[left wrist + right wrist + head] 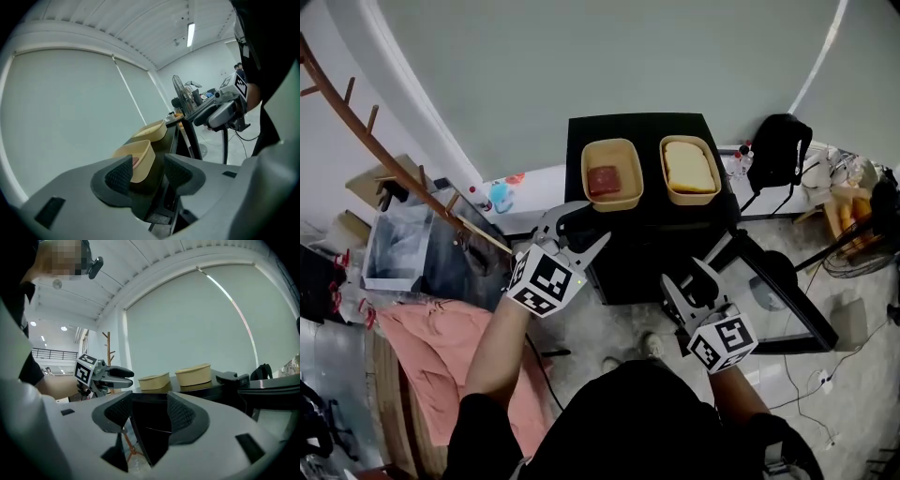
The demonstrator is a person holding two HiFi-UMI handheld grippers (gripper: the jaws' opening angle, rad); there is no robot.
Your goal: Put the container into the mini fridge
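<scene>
1. Floor (pixel 623 323) before the mini fridge (pixel 642 253): bare, I can pass here.
2. Open door (pixel 787 300): swung out, bars my right side.
3. Coat rack (pixel 356 122), pink cloth (pixel 431 347): crowd my left.

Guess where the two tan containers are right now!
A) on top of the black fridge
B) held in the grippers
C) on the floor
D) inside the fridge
A: the left tan container and the right tan container both sit on the flat top of the black mini fridge.
</scene>
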